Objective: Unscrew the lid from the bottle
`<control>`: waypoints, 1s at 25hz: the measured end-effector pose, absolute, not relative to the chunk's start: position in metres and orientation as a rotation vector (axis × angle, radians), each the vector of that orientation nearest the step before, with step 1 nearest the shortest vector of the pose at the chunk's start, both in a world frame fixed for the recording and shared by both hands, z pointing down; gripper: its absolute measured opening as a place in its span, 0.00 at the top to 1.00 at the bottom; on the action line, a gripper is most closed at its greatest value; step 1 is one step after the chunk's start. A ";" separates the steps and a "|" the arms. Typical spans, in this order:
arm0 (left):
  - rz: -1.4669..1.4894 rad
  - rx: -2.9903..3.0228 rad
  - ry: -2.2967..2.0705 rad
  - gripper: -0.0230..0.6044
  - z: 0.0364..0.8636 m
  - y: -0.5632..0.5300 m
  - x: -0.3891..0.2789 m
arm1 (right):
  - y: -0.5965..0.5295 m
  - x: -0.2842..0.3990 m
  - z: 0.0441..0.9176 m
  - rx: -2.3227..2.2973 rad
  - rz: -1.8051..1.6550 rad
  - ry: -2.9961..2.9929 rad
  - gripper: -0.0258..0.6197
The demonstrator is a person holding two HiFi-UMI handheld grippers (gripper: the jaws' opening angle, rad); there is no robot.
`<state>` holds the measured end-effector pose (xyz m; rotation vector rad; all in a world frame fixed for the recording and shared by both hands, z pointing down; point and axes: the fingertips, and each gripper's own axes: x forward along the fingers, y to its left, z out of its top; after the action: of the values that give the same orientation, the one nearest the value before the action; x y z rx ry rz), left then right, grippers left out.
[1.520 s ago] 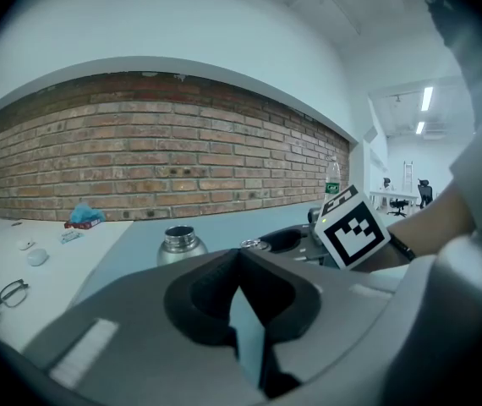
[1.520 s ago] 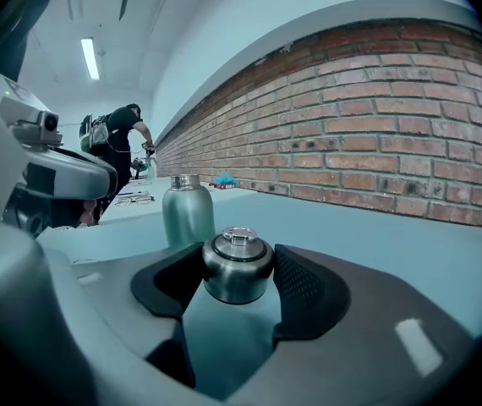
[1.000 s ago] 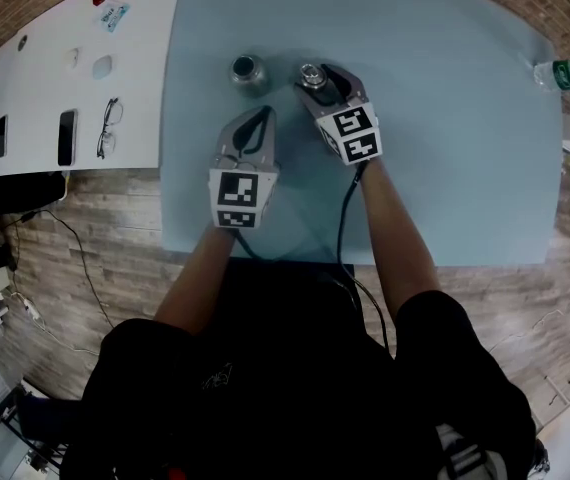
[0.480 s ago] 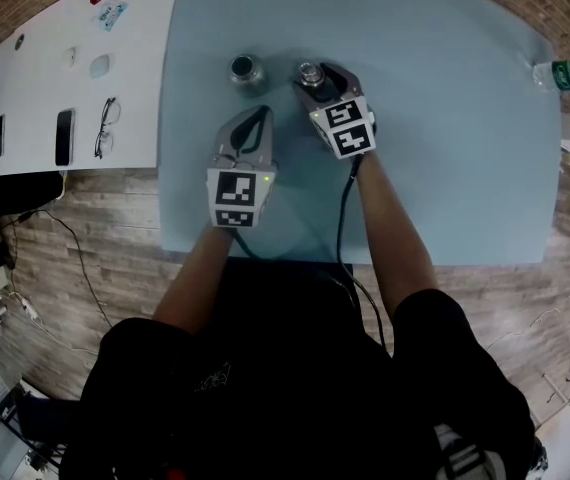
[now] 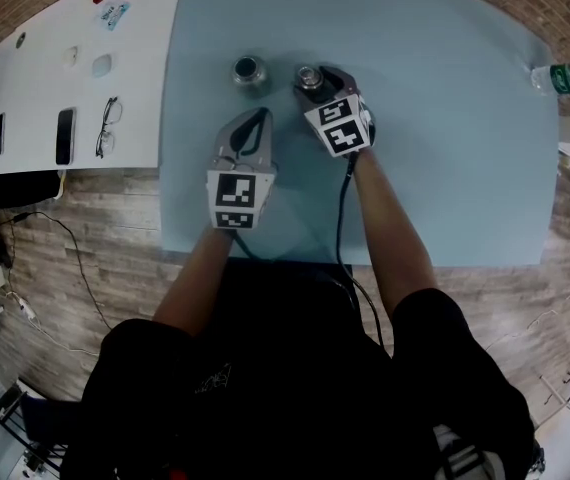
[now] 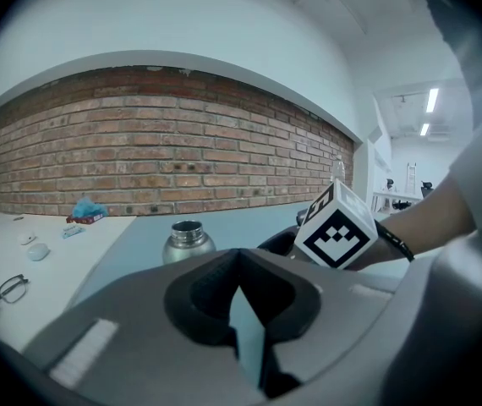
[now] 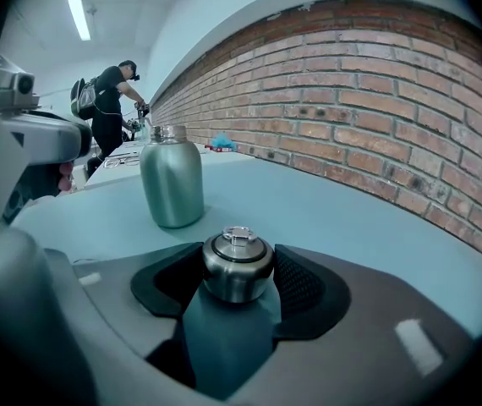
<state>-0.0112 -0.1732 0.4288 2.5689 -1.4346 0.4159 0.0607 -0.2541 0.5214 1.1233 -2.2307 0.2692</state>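
While the steel bottle (image 5: 249, 70) stands uncapped on the table (image 5: 445, 118), contents unseen, right gripper (image 7: 238, 288) just beside it grasps the lid (image 7: 238, 259). Left gripper (image 6: 239, 265) near bottle, jaws clenched, empty.

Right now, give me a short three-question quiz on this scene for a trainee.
1. True or false: the small round steel lid is screwed onto the silver metal bottle.
2. What do the fingers of the left gripper hold? A) the lid B) the bottle C) nothing
3. Fill in: in the head view, the bottle stands to the ___ of the lid.
Key: 1. False: the lid is off the bottle, gripped by the right gripper. 2. C: the fingers are shut and empty. 3. Left.
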 end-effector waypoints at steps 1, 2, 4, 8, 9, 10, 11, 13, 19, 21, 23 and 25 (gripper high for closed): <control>0.415 2.568 -1.435 0.97 0.429 -0.173 -0.012 | -0.254 0.060 0.522 1.120 0.270 -2.225 0.55; 0.415 2.569 -1.433 0.97 0.429 -0.173 -0.012 | -0.254 0.060 0.523 1.116 0.273 -2.220 0.55; 0.416 2.573 -1.430 0.97 0.429 -0.172 -0.013 | -0.253 0.060 0.524 1.104 0.282 -2.209 0.55; 0.408 2.575 -1.433 0.97 0.428 -0.174 -0.014 | -0.253 0.062 0.528 1.080 0.296 -2.182 0.55; 0.405 2.575 -1.432 0.97 0.428 -0.174 -0.015 | -0.253 0.062 0.529 1.075 0.299 -2.174 0.55; 0.404 2.574 -1.432 0.97 0.428 -0.174 -0.015 | -0.253 0.062 0.530 1.071 0.302 -2.167 0.55; 0.403 2.574 -1.432 0.97 0.428 -0.174 -0.016 | -0.253 0.062 0.530 1.068 0.305 -2.162 0.55; 0.401 2.574 -1.432 0.97 0.427 -0.174 -0.017 | -0.253 0.061 0.530 1.063 0.312 -2.155 0.55; 0.392 2.572 -1.434 0.97 0.425 -0.173 -0.022 | -0.251 0.055 0.530 1.032 0.333 -2.153 0.55; 0.395 2.568 -1.434 0.97 0.425 -0.172 -0.024 | -0.249 0.054 0.532 1.019 0.350 -2.148 0.55; 0.399 2.565 -1.433 0.97 0.425 -0.172 -0.026 | -0.248 0.055 0.533 1.019 0.361 -2.144 0.55; 0.401 2.562 -1.431 0.97 0.425 -0.171 -0.028 | -0.249 0.055 0.533 1.016 0.365 -2.140 0.55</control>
<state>-0.0276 -0.1714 0.4253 2.5623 -1.4314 0.4007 0.0550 -0.2489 0.5335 1.0162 -2.1399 0.3646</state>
